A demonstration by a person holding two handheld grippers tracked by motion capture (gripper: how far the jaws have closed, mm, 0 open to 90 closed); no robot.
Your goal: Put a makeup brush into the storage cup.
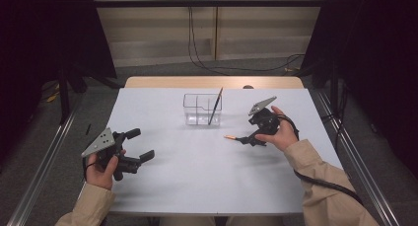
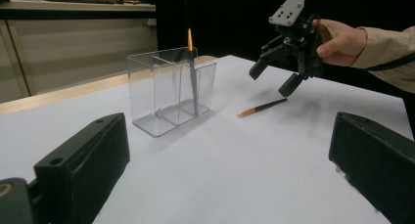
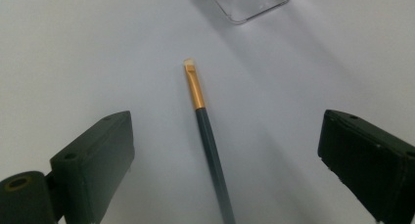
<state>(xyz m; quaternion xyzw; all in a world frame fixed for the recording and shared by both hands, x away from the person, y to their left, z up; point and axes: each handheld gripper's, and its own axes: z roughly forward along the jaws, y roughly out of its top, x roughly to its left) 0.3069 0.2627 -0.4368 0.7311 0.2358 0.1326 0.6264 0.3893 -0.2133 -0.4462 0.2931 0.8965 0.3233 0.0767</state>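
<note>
Left gripper resting low at counter edge, jaws spread, holding nothing, probably waiting. Ahead of it, clear organizer with one brush leaning inside, likely the place for sorting. Right gripper tilted down over second brush, jaws spread wide; brush flat between them, not yet pinched, bristle end pointing away.
</note>
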